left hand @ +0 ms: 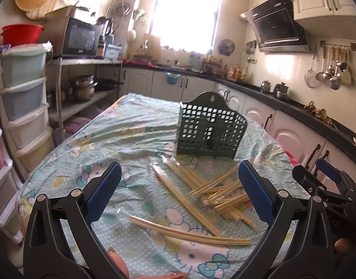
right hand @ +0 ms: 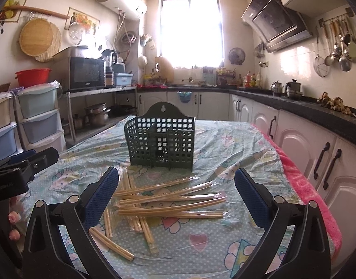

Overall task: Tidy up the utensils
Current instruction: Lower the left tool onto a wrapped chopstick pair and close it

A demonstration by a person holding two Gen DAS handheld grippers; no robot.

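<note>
Both the left gripper (left hand: 179,194) and the right gripper (right hand: 176,196) hover with jaws wide apart, holding nothing. The wrapped chopsticks (right hand: 168,200) lie scattered on the tablecloth (right hand: 224,139), just before the upright green holder (right hand: 160,139).

A home kitchen: range hood (right hand: 276,18), hanging ladles (right hand: 340,46), microwave (right hand: 86,73), counter cabinets (right hand: 301,148).
</note>
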